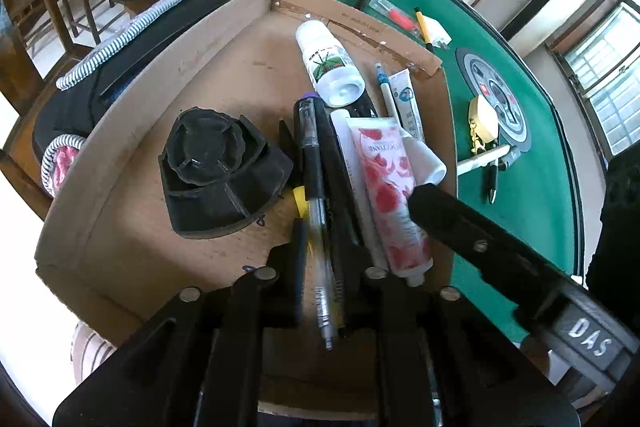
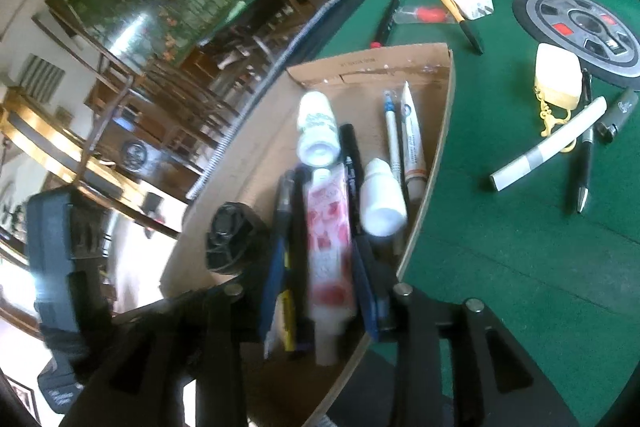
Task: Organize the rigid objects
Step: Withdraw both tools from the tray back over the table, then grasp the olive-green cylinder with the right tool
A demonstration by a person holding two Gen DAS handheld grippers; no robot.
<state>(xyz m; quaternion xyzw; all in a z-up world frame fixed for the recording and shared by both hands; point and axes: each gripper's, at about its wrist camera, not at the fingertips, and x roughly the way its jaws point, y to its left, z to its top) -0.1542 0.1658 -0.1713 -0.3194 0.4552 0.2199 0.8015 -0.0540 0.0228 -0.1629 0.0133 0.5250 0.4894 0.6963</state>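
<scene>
Your left gripper point(image 1: 320, 267) has its jaws a little open around a clear pen point(image 1: 318, 247), which lies in the cardboard box point(image 1: 132, 211). Your right gripper point(image 2: 316, 287) has its jaws open around the pink tube point(image 2: 330, 239), not squeezing it. It looks like you are dropping things off. Next, lift both away and go for the pens point(image 2: 584, 167) on the green bench point(image 2: 520, 267). The box also holds a white bottle point(image 1: 328, 67) and a black cap point(image 1: 216, 171).
</scene>
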